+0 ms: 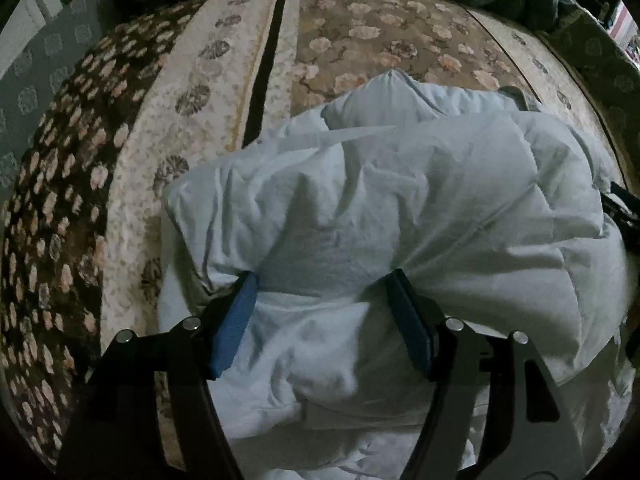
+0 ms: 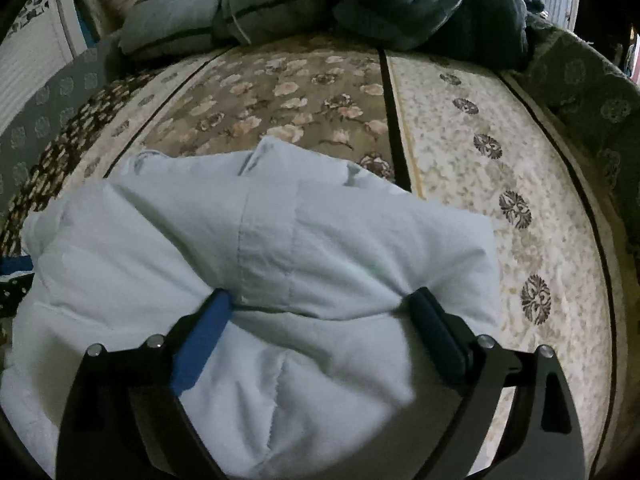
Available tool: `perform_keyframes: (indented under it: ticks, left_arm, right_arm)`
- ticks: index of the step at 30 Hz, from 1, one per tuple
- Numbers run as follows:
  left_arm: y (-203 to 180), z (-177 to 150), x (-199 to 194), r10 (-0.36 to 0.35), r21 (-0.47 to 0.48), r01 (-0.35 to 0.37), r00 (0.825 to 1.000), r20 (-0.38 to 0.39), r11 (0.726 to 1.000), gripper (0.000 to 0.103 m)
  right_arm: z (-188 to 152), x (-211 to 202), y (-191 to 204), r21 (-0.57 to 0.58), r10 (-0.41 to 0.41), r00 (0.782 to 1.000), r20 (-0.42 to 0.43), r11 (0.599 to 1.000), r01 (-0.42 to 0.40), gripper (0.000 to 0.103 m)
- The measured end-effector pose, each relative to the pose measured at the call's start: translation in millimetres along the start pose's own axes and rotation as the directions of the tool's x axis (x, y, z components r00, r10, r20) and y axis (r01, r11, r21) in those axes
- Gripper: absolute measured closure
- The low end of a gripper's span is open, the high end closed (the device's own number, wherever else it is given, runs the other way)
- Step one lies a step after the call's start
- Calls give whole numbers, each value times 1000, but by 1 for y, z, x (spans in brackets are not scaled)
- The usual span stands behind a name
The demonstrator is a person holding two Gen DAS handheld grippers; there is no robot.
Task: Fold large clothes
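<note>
A pale blue padded jacket [image 1: 400,208] lies bunched on a patterned bedspread; it also shows in the right wrist view [image 2: 280,240]. My left gripper [image 1: 324,284] has its blue pads [image 1: 236,320] spread wide, pressing into a thick fold of the jacket that fills the gap between them. My right gripper [image 2: 324,300] stands the same way, its blue pads [image 2: 204,340] wide apart with a puffy fold of the jacket bulging between them. The right gripper's edge shows at the far right of the left wrist view [image 1: 624,216].
The bedspread [image 1: 200,92] has floral stripes in cream, tan and dark brown. A heap of dark blue-grey bedding and pillows [image 2: 360,0] lies at the bed's far end. A grey patterned bed skirt [image 2: 592,92] marks the bed's edges.
</note>
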State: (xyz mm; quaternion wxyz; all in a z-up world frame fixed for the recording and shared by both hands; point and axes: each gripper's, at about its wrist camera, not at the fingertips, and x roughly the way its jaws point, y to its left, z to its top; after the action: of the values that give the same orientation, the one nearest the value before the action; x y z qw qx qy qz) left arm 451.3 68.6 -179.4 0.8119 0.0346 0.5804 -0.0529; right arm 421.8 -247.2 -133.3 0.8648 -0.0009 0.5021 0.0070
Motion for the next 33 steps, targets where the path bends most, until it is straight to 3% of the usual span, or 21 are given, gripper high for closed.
perform_keyframes:
  ticks: [3, 5, 7, 11, 14, 18, 21, 24, 33]
  left_arm:
    - [-4, -6, -10, 5, 20, -5, 1000, 6, 1000, 26]
    - [-8, -16, -22, 14, 44, -16, 999, 29, 999, 13]
    - [-10, -33, -36, 31, 62, -35, 998, 56, 997, 7]
    - [-6, -63, -56, 20, 61, -25, 997, 68, 998, 7]
    - [3, -89, -64, -7, 36, 6, 999, 40, 999, 6]
    - [10, -117, -53, 20, 21, -19, 999, -45, 1000, 6]
    - [8, -128, -54, 60, 39, -58, 996, -59, 998, 6]
    - [6, -136, -57, 57, 46, -54, 996, -62, 997, 6]
    - [4, -157, -64, 138, 2, -138, 989, -52, 990, 6]
  right_arm:
    - [-6, -13, -1, 6, 3, 1000, -5, 1000, -3, 10]
    - [-19, -31, -2, 1, 6, 1000, 21, 1000, -6, 10]
    - [-36, -49, -4, 7, 21, 999, 43, 1000, -21, 10]
    - [-85, -85, -16, 56, 63, 994, 87, 996, -68, 10]
    - [-117, -101, -19, 74, 53, 994, 92, 995, -60, 10]
    - [-150, -114, -22, 120, 94, 993, 72, 988, -102, 10]
    - [-160, -121, -20, 98, 64, 996, 62, 993, -70, 10]
    - [-165, -118, -23, 129, 69, 997, 16, 989, -71, 10]
    - [-194, -133, -18, 140, 59, 998, 16, 988, -60, 10]
